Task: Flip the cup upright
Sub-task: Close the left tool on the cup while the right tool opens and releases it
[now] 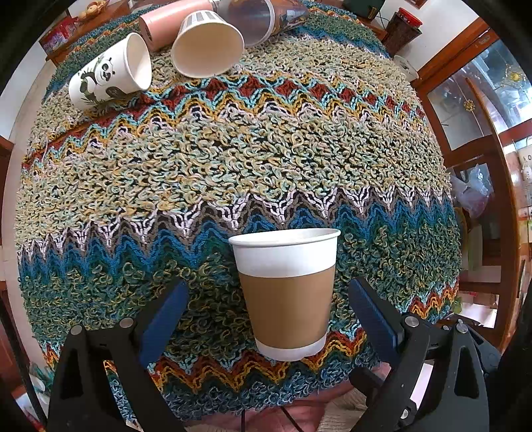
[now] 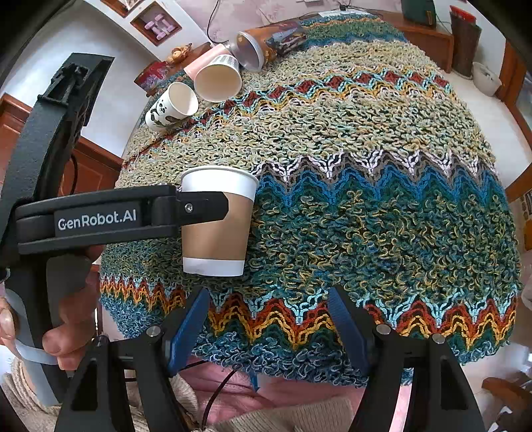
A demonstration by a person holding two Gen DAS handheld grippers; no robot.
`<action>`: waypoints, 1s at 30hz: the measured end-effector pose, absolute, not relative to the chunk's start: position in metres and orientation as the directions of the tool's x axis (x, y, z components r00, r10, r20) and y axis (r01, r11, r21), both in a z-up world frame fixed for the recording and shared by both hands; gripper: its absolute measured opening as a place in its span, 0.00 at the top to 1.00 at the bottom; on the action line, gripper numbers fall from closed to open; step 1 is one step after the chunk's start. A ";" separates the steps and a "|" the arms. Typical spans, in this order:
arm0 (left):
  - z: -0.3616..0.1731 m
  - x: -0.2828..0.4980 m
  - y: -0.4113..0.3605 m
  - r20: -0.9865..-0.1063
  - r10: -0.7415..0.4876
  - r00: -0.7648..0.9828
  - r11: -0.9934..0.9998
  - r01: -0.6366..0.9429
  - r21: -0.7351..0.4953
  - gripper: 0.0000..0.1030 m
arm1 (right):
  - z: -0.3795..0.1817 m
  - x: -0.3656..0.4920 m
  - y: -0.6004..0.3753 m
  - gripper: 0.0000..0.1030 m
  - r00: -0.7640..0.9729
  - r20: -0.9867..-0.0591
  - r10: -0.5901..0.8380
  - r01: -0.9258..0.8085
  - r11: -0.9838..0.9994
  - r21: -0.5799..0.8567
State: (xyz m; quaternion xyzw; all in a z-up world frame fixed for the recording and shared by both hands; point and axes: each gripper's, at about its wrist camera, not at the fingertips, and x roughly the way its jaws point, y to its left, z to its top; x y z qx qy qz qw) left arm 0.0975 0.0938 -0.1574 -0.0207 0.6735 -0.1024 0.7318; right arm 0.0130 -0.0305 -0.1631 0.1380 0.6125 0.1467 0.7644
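With the cup (image 1: 286, 292) standing upright between the spread left tongs (image 1: 267, 319), withdraw straight back (right tongs (image 2: 267, 319) also spread) without brushing it.

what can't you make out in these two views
- Inside of the brown-sleeved cup: both views look from the side, so its rim hides any contents.
- Pink tumbler: the striped cup covers most of it.
- Left gripper grip in the right wrist view: its near finger hides any contact.
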 end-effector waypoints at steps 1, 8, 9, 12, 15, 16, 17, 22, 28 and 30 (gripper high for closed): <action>-0.158 0.098 0.093 -0.982 -0.178 0.067 0.978 0.120 -0.169 0.06 | -0.164 0.014 -0.030 0.28 0.205 -0.896 0.394 -0.054 0.918 0.392; -0.167 0.103 0.090 -0.982 -0.184 0.037 0.979 0.100 -0.179 0.06 | -0.167 0.017 -0.031 0.28 0.199 -0.895 0.399 -0.049 0.916 0.398; -0.168 0.103 0.090 -0.981 -0.189 0.030 0.978 0.095 -0.186 0.06 | -0.167 0.017 -0.031 0.28 0.197 -0.895 0.400 -0.048 0.916 0.399; -0.171 0.104 0.086 -0.981 -0.195 0.023 0.977 0.090 -0.192 0.11 | -0.168 0.017 -0.032 0.28 0.197 -0.895 0.401 -0.048 0.915 0.400; -0.173 0.106 0.085 -0.981 -0.193 0.021 0.978 0.090 -0.191 0.13 | -0.167 0.017 -0.032 0.28 0.199 -0.894 0.401 -0.050 0.916 0.399; -0.174 0.106 0.085 -0.981 -0.192 0.021 0.978 0.091 -0.190 0.13 | -0.167 0.017 -0.031 0.28 0.200 -0.894 0.401 -0.052 0.916 0.399; -0.174 0.106 0.084 -0.981 -0.190 0.021 0.978 0.091 -0.188 0.13 | -0.167 0.017 -0.031 0.28 0.200 -0.894 0.401 -0.054 0.916 0.398; -0.180 0.111 0.075 -0.982 -0.189 0.011 0.978 0.088 -0.187 0.15 | -0.168 0.017 -0.032 0.28 0.197 -0.894 0.403 -0.052 0.915 0.401; -0.186 0.110 0.068 -0.981 -0.192 -0.004 0.978 0.085 -0.192 0.27 | -0.168 0.018 -0.031 0.28 0.200 -0.894 0.401 -0.053 0.915 0.399; -0.188 0.108 0.068 -0.980 -0.199 -0.008 0.977 0.081 -0.199 0.29 | -0.168 0.017 -0.030 0.28 0.201 -0.894 0.400 -0.058 0.916 0.397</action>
